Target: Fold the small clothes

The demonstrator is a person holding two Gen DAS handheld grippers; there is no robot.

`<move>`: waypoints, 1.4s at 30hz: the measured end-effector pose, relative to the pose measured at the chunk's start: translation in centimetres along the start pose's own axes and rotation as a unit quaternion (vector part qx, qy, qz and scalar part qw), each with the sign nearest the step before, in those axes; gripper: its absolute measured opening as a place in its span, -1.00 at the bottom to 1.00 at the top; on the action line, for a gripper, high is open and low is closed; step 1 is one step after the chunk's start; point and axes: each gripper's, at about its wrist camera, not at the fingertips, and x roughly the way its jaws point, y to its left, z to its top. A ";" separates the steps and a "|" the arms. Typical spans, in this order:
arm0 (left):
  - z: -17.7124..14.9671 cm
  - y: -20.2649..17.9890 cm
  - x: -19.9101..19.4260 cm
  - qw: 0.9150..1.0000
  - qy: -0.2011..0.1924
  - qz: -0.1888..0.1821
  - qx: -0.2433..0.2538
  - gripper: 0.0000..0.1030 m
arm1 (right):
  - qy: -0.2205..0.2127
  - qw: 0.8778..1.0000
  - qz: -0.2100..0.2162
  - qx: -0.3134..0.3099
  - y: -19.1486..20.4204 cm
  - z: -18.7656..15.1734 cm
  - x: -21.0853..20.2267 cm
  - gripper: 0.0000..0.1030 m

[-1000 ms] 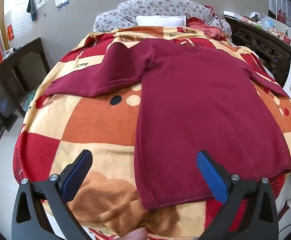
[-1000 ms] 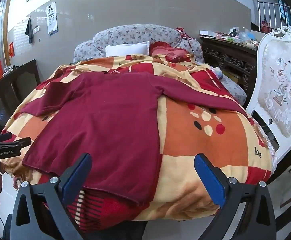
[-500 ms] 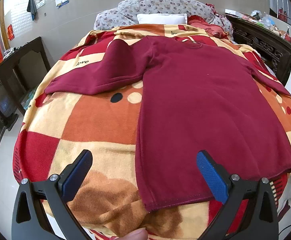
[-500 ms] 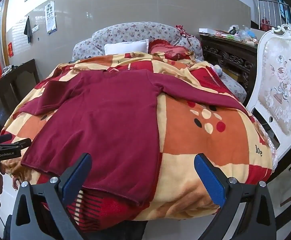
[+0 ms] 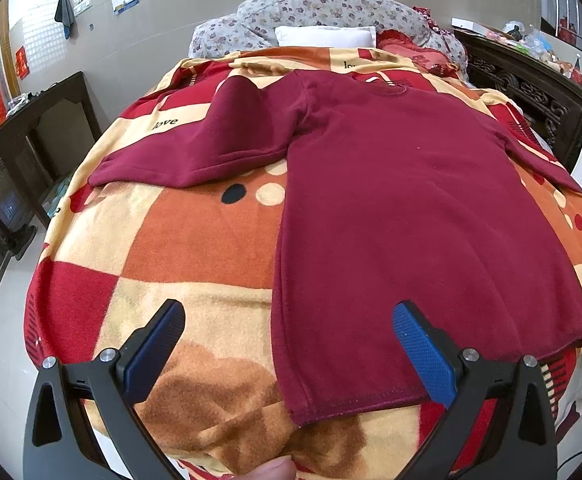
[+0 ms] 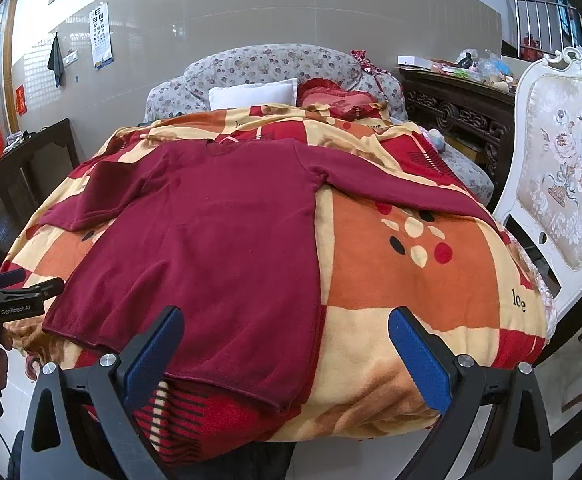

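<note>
Trouble is likeliest at the hem. The dark red long-sleeved knit top (image 5: 403, 216) lies flat, face up or down I cannot tell, on the checked orange, cream and red fleece blanket (image 5: 179, 248) that covers the bed, neckline toward the pillows and bottom edge at the near end, where the blanket curves down over the mattress edge. The left gripper (image 5: 287, 350) hovers above the hem's left corner with its blue ribbed pads wide apart and nothing between them; the right gripper (image 6: 285, 354) hangs over the hem's right corner, likewise spread and empty. Neither touches cloth.

Both fabrics look soft and plush, so a pinch at a corner could catch the blanket together with the top, and a lift would then drag the bedding up and wrinkle the garment. A shallow bite could take only the upper layer of the top, leaving the lower layer behind and skewing the fold. Because the hem already droops over the rounded edge, a slack pull might let the whole piece slide toward the floor.

The knit is matte, fairly thick, with a stitched line along the hem. One sleeve lies angled out to the left with a soft ridge near the shoulder; the other runs out to the right toward the white carved upholstered chair (image 6: 563, 184). A white pillow (image 5: 325, 36) sits against floral cushions at the head.
</note>
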 end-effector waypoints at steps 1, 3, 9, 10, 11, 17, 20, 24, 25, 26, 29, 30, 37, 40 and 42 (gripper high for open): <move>0.0 0.1 0.1 1.000 0.000 0.000 0.000 1.00 | 0.000 1.000 0.000 0.000 0.0 0.0 0.0 1.00; 0.0 0.1 0.1 1.000 0.000 0.000 0.001 1.00 | 0.001 1.000 0.001 0.001 -0.1 0.0 0.0 1.00; 0.1 0.1 0.1 1.000 0.001 -0.001 0.000 1.00 | 0.001 1.000 0.002 0.000 -0.1 -0.1 0.1 1.00; 0.0 0.2 0.2 1.000 0.002 -0.001 0.000 1.00 | 0.001 1.000 0.001 0.000 -0.1 0.0 0.1 1.00; 0.0 0.1 0.1 1.000 0.001 0.000 0.000 1.00 | 0.002 1.000 0.000 -0.001 -0.1 -0.1 0.2 1.00; 0.0 0.3 0.6 1.000 0.003 -0.001 -0.002 1.00 | 0.002 1.000 0.001 0.001 -0.1 0.0 0.5 1.00; 0.0 0.3 0.6 1.000 0.003 0.000 -0.003 1.00 | 0.003 1.000 0.000 -0.002 0.0 0.1 0.6 1.00; 0.0 0.3 0.7 1.000 0.002 -0.001 -0.002 1.00 | 0.004 1.000 0.000 -0.004 0.4 0.3 0.6 1.00; -0.1 0.3 0.8 1.000 0.002 -0.001 -0.002 1.00 | 0.004 1.000 -0.001 -0.004 0.4 0.3 0.6 1.00; 0.0 0.3 0.7 1.000 0.003 -0.001 -0.003 1.00 | 0.004 1.000 0.000 -0.004 0.4 0.3 0.6 1.00; 0.0 0.3 0.7 1.000 0.003 -0.001 -0.002 1.00 | 0.003 1.000 0.000 -0.004 0.4 0.3 0.6 1.00; 0.0 0.3 0.7 1.000 0.003 -0.001 -0.002 1.00 | 0.003 1.000 -0.001 -0.003 0.4 0.3 0.6 1.00; 0.0 0.3 0.9 1.000 0.004 -0.003 -0.004 1.00 | 0.003 1.000 0.000 -0.003 0.4 0.3 0.6 1.00; 0.0 0.3 0.9 1.000 0.003 -0.001 -0.002 1.00 | 0.003 1.000 -0.001 -0.004 0.4 0.3 0.6 1.00; 0.0 0.3 0.8 1.000 0.004 -0.002 -0.003 1.00 | 0.003 1.000 0.000 -0.003 0.4 0.3 0.6 1.00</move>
